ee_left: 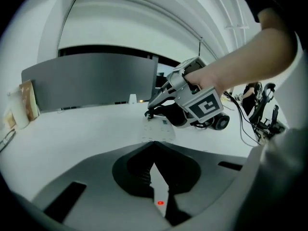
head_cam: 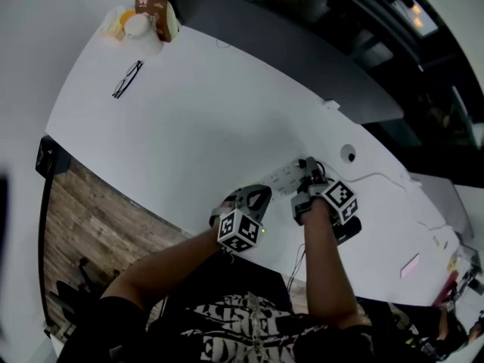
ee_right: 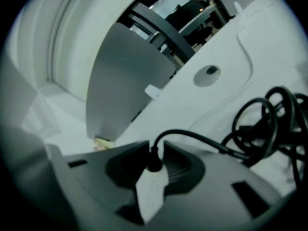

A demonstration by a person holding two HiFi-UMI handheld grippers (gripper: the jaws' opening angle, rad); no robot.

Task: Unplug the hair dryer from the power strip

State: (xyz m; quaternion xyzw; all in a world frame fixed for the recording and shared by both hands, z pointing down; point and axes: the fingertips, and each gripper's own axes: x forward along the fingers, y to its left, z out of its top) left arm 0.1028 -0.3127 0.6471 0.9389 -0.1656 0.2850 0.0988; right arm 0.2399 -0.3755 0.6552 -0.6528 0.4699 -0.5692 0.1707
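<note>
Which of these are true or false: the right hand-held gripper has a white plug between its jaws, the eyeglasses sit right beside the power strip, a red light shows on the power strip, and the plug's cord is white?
1. The right hand-held gripper has a white plug between its jaws. True.
2. The eyeglasses sit right beside the power strip. False: they lie far from it, near the far left end of the table.
3. A red light shows on the power strip. True.
4. The plug's cord is white. False: it is black.
</note>
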